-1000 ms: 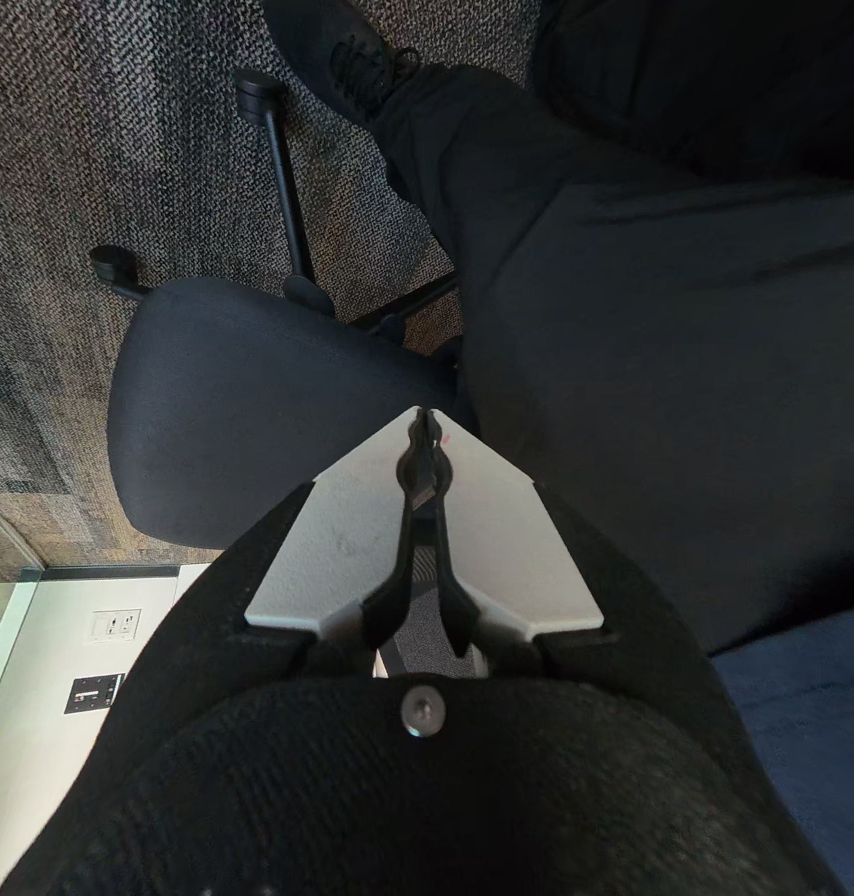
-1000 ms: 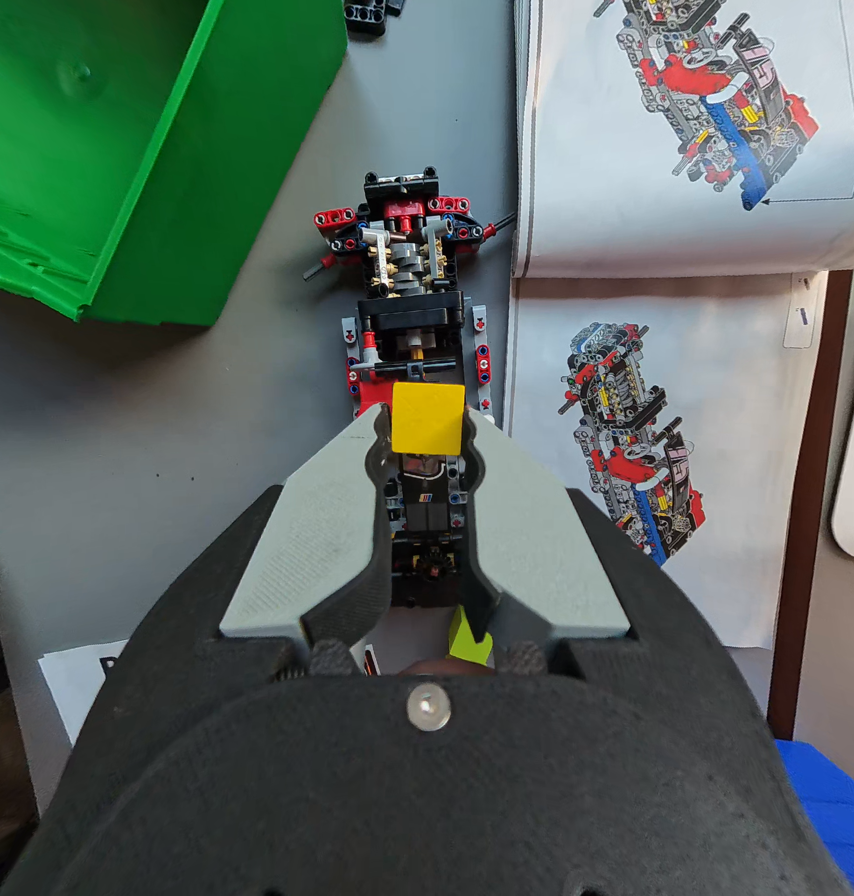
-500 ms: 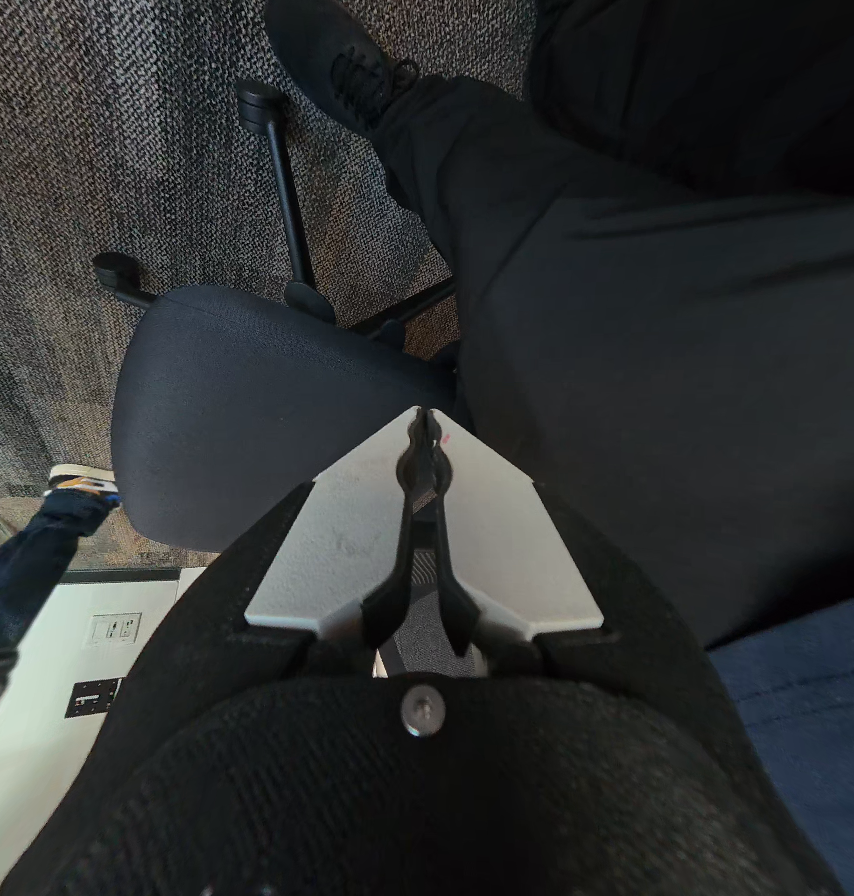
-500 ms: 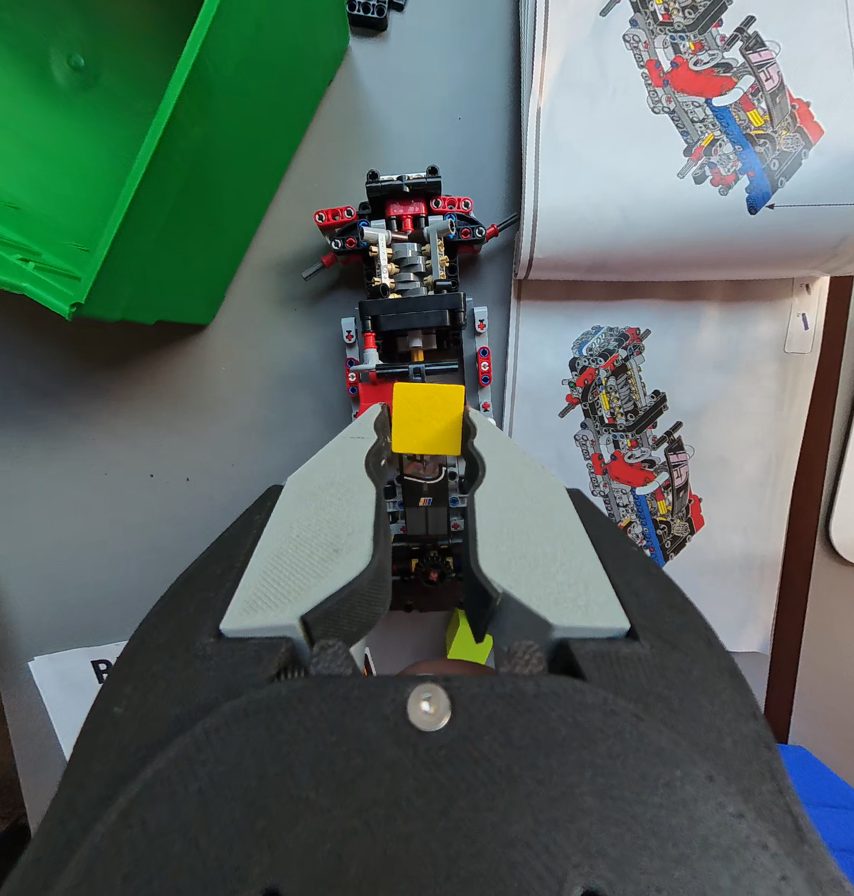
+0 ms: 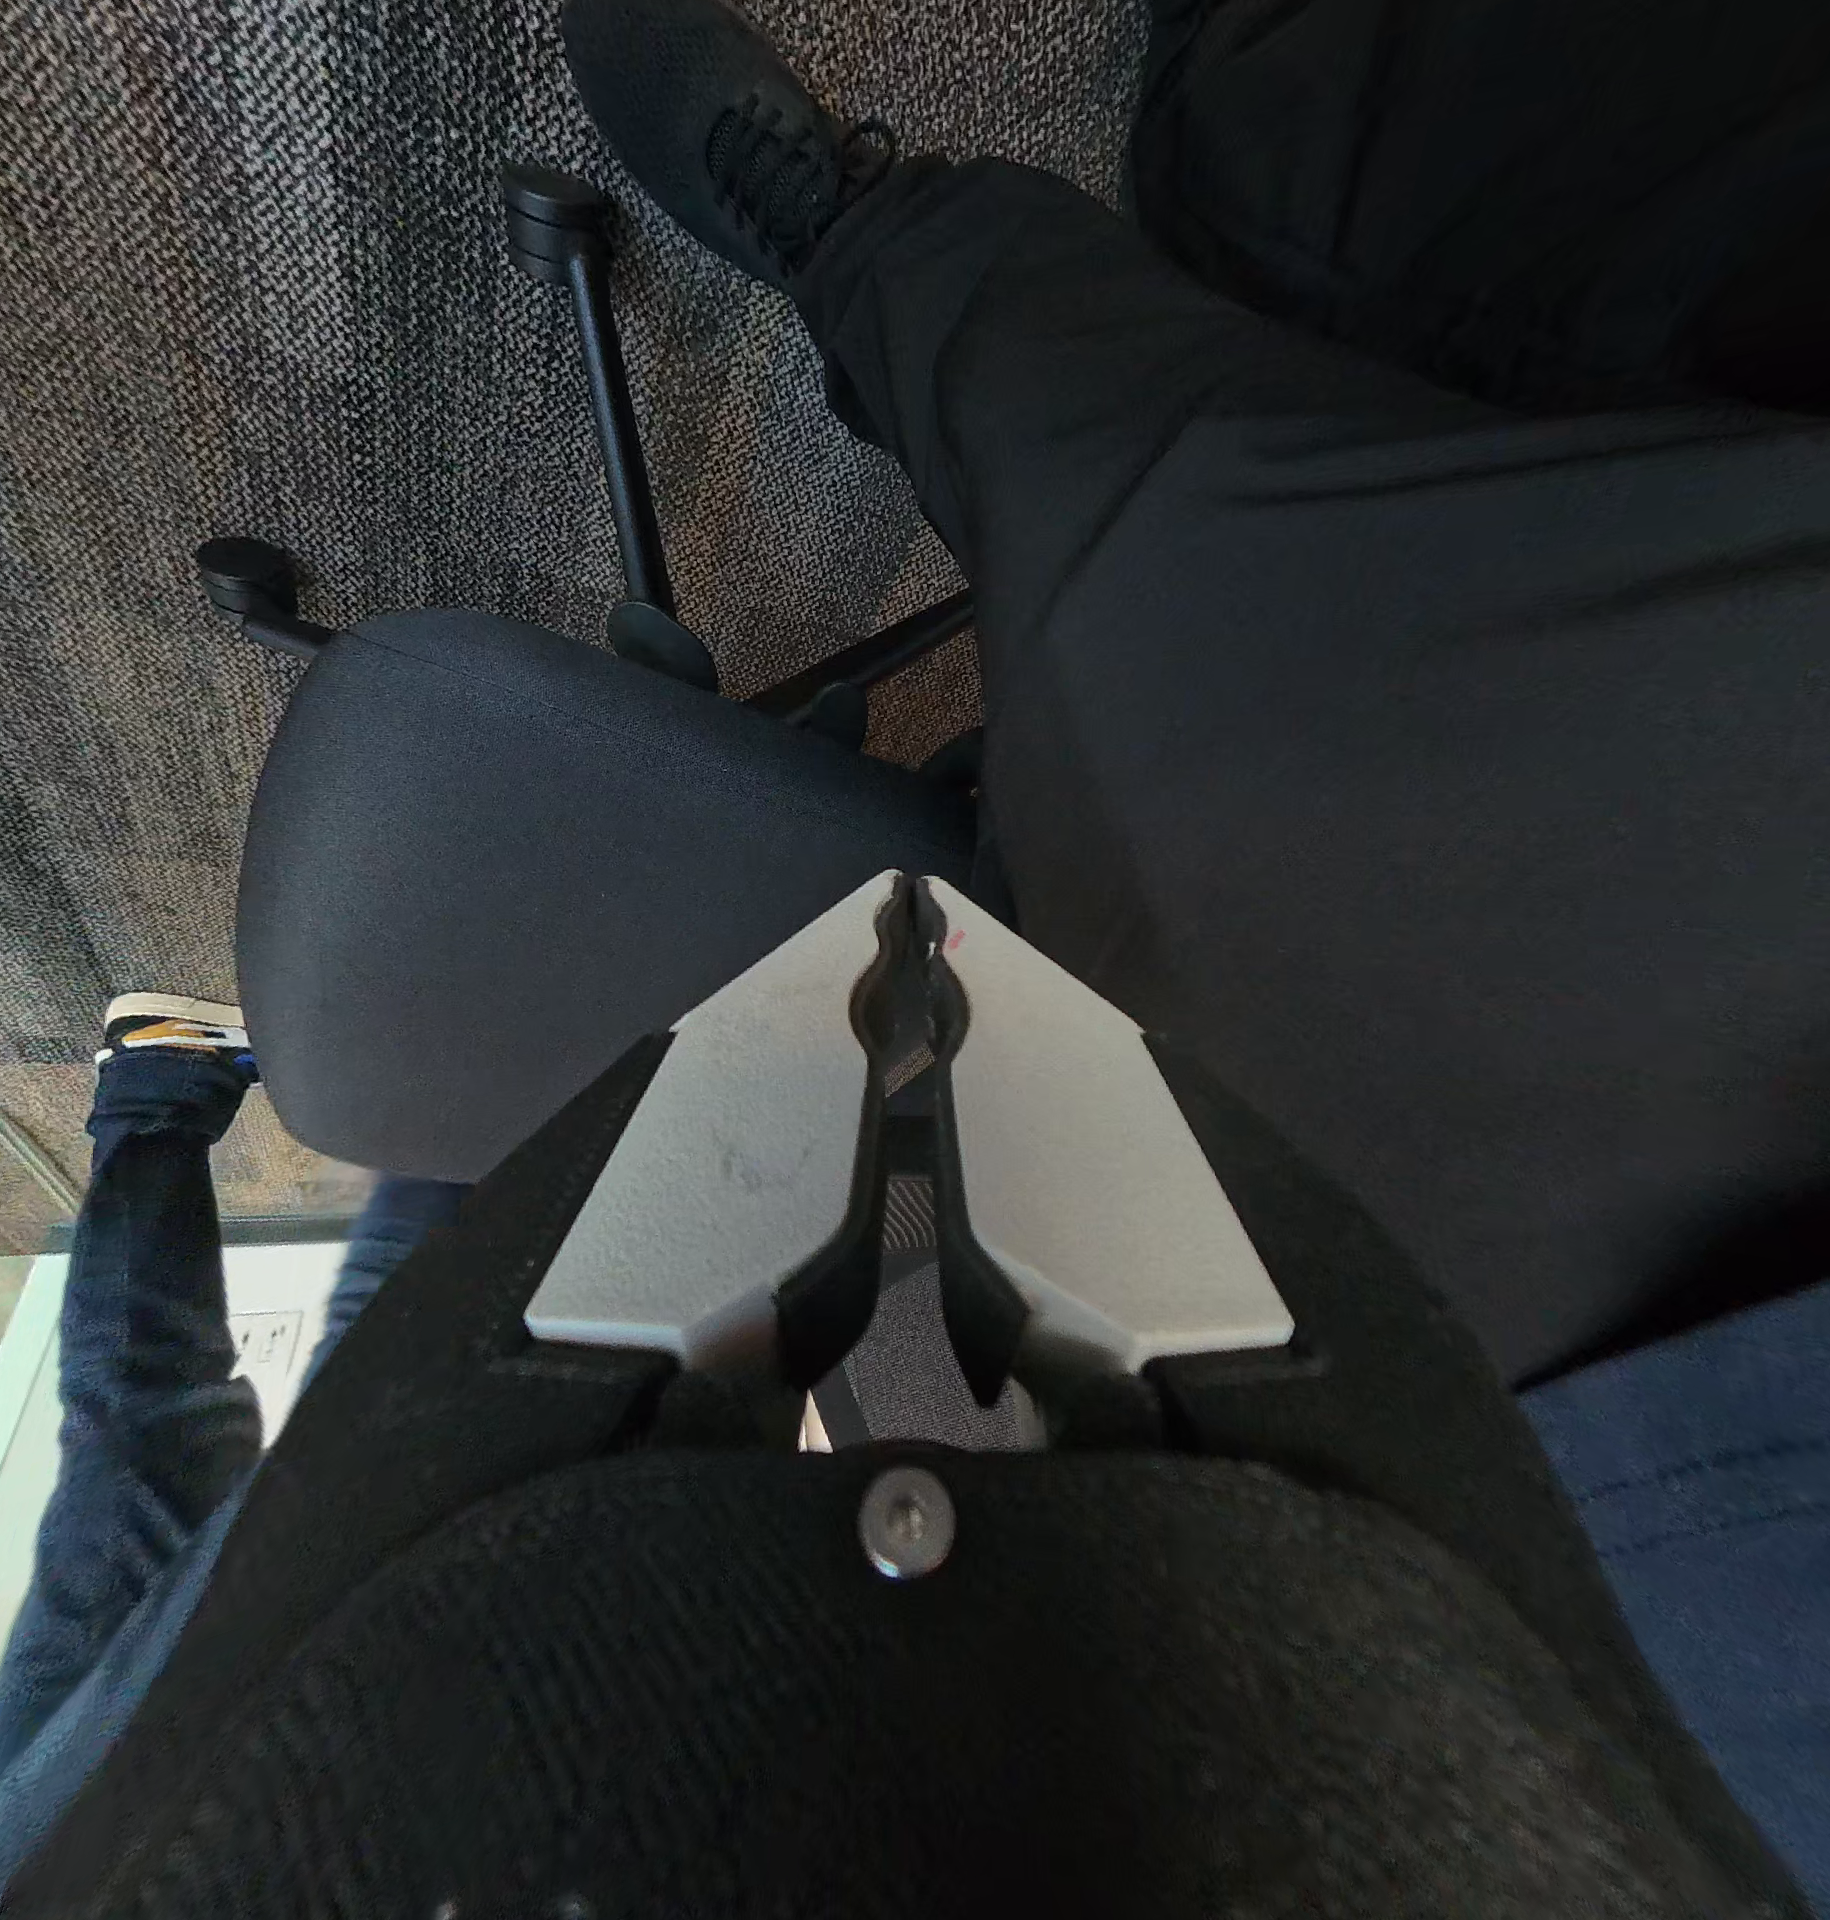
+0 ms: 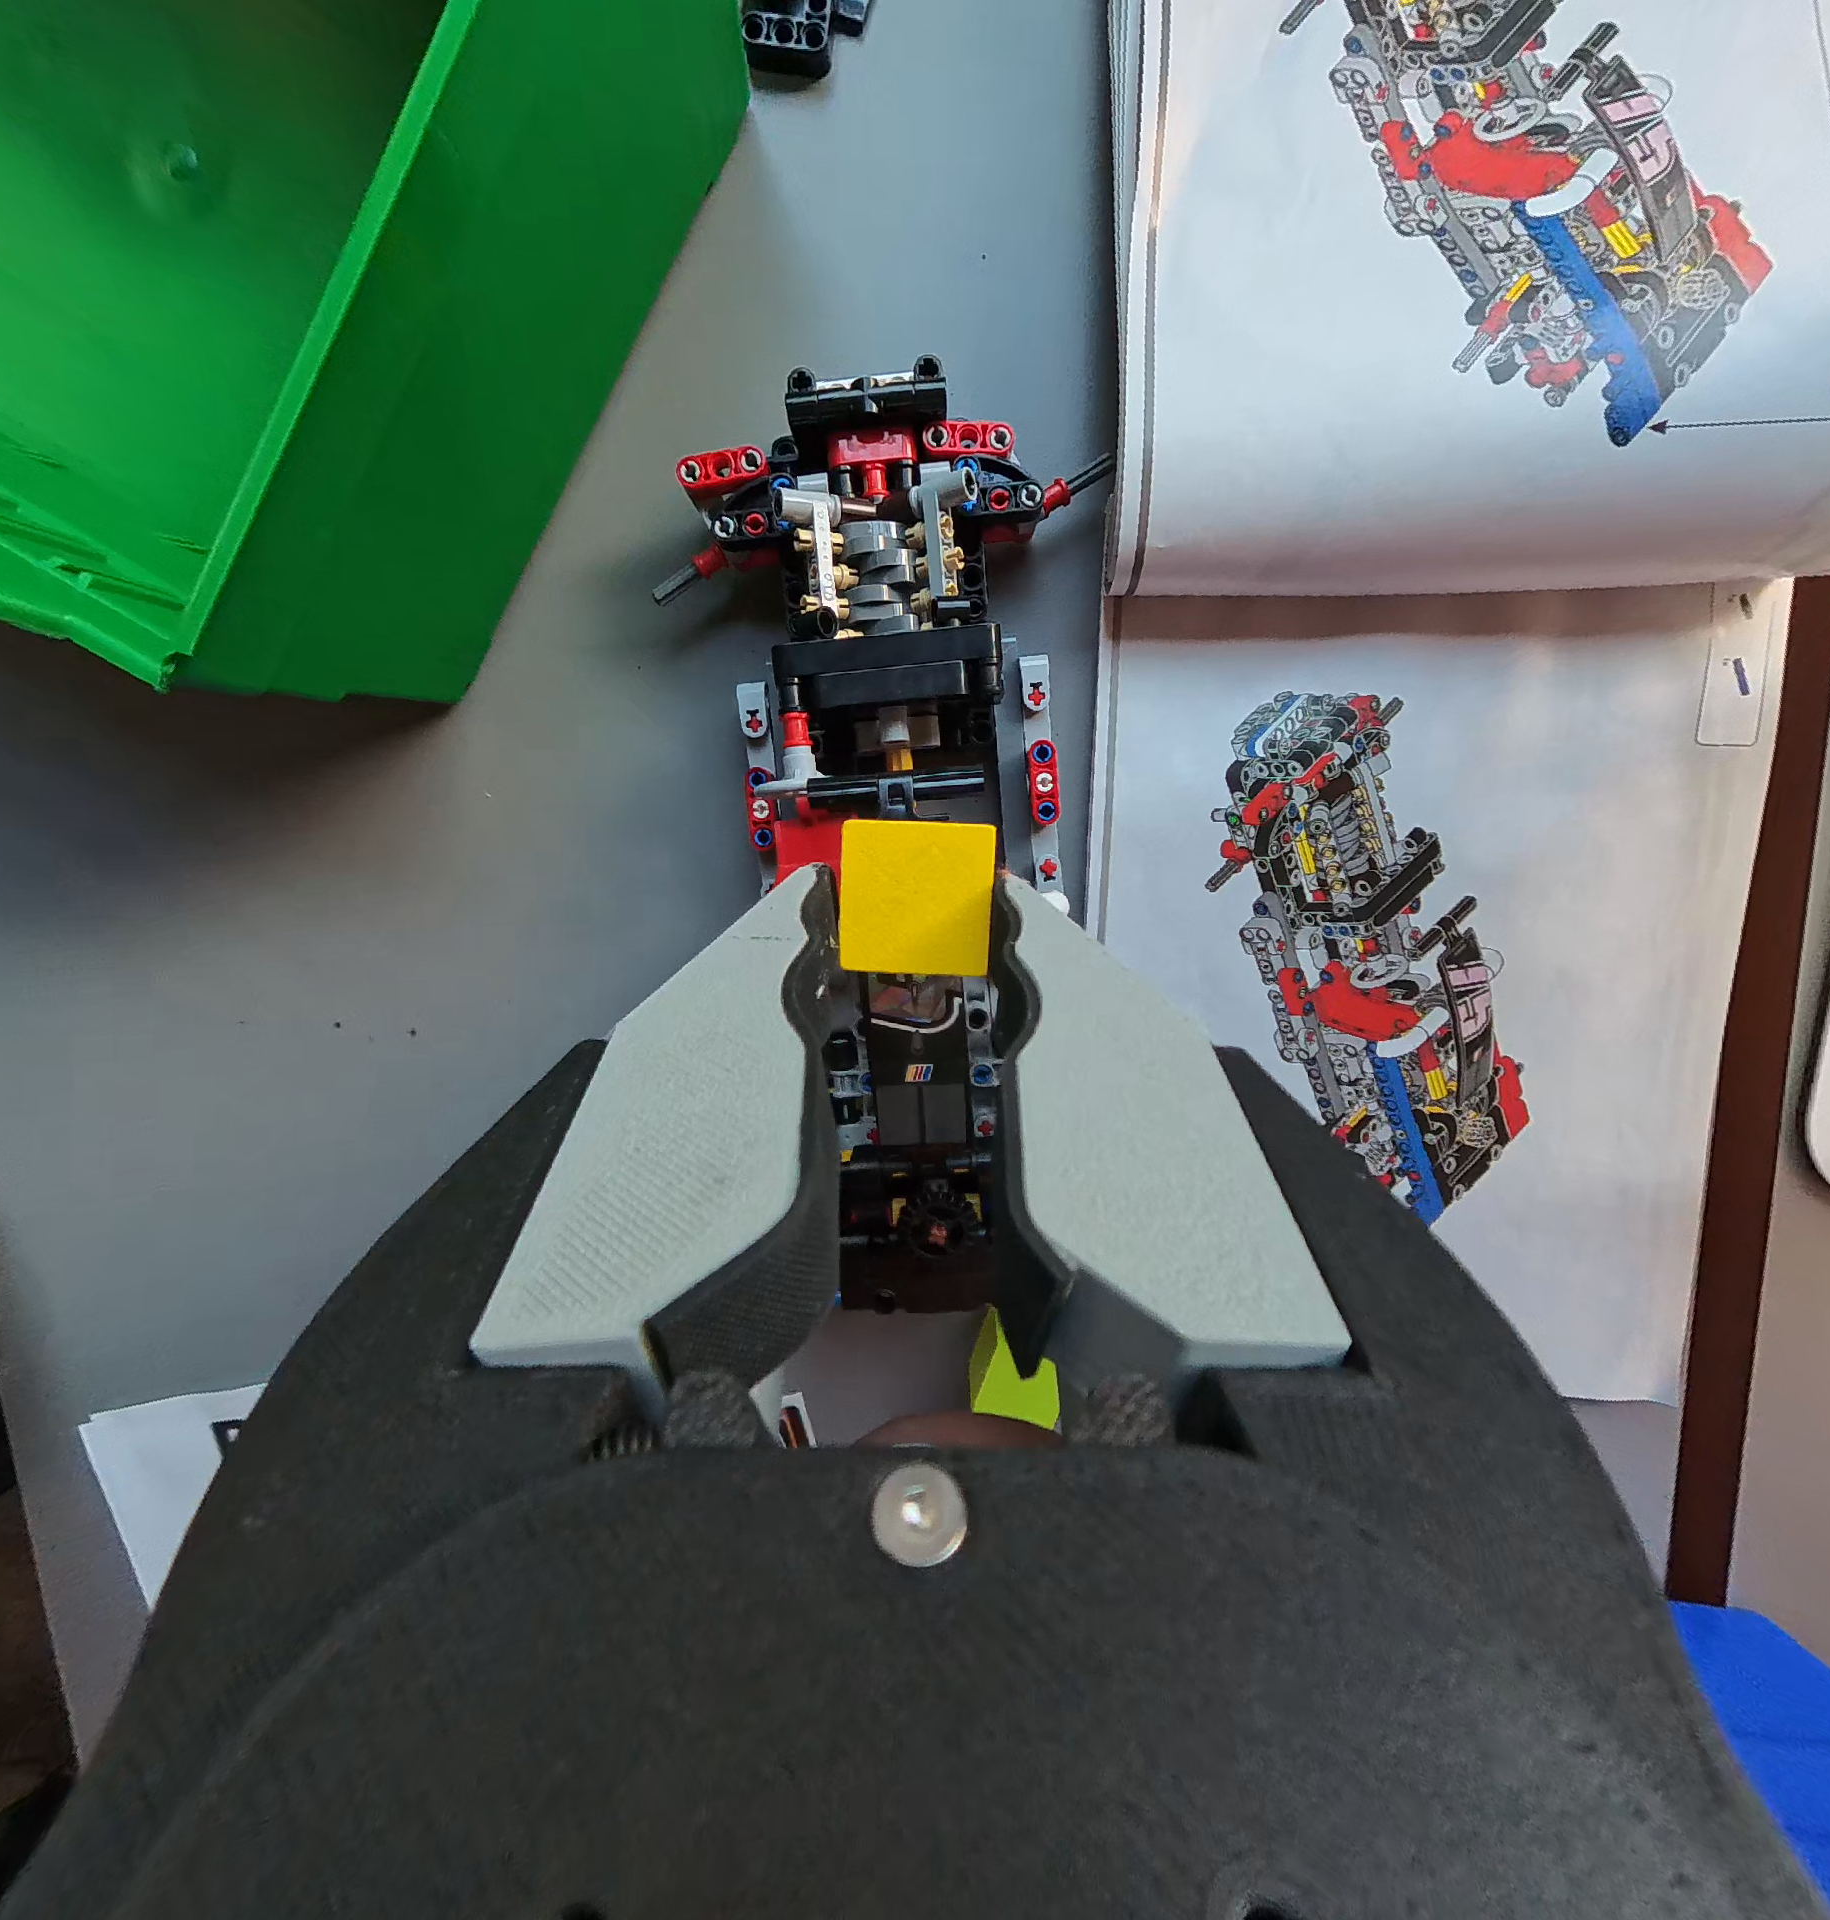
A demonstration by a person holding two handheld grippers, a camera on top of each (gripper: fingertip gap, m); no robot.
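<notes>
1. Yellow: a flat-faced yellow block (image 6: pixel 916 896) sits clamped between the tips of the right gripper (image 6: pixel 916 914), at the centre of the right wrist view, with both black pads pressed against its sides.
2. Beneath the block, down the middle of that view, lies a brick-built chassis (image 6: pixel 875 582) in black, red and grey on a grey table (image 6: pixel 319 935); whether the block touches it cannot be told.
3. A green bin (image 6: pixel 267 260) fills the upper left of the right wrist view, lying apart from the chassis.
4. An open booklet (image 6: pixel 1410 727) with pictures of the model covers the right side of that view, its edge just beside the chassis.
5. A lime piece (image 6: pixel 1010 1371) shows low between the right fingers, near their base, and a white sheet (image 6: pixel 163 1455) lies at the lower left.
6. The left wrist view shows none of this: the left gripper (image 5: pixel 911 894) points down toward the floor, its tips together with nothing between them.
7. Just beyond those tips is a dark chair seat (image 5: pixel 537 883); a leg in black trousers (image 5: pixel 1410 727) fills the right, ending in a black shoe (image 5: pixel 713 114) at the top.
8. Speckled carpet (image 5: pixel 215 312) covers the upper left, and a second leg in blue jeans (image 5: pixel 152 1299) crosses the lower left.
</notes>
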